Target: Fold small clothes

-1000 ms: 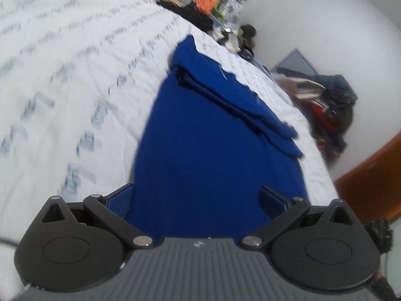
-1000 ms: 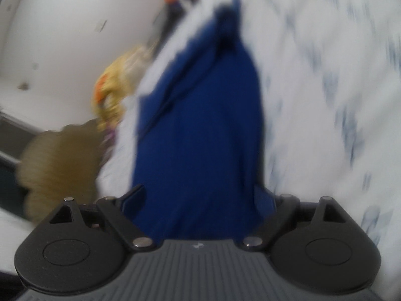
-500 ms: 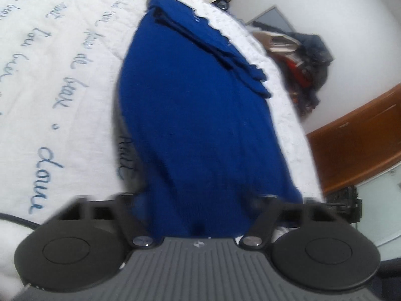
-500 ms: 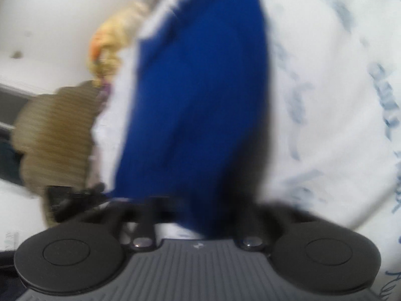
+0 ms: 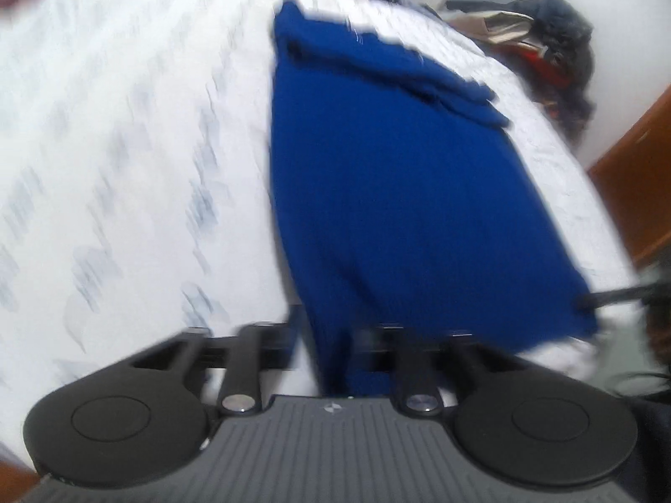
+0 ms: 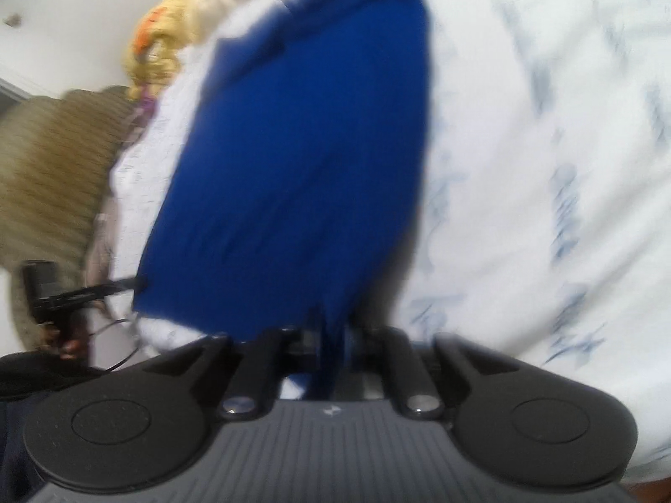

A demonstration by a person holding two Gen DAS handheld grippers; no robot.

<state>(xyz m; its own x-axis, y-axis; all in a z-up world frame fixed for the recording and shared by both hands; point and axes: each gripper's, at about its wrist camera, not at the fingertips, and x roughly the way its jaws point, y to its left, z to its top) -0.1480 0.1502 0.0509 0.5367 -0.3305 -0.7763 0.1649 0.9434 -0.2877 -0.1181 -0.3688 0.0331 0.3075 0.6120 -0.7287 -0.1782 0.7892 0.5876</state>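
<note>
I see left gripper jaws opening, partly apart, near hem of blue garment bunched between them; pad contact blurred, looks pinched. Right gripper jaws opening from narrow gap, hem corner pinched between. Garment lies on white printed bedsheet, far end folded. Fingertips smeared, hidden under cloth

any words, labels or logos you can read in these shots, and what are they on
Nothing can be read here.
Bedsheet: blue handwriting-style print, too blurred to read in either view.
Left gripper body: a small pale emblem, no letters.
Right gripper body: the same small emblem, no letters.
Blue garment: no visible label or print.
</note>
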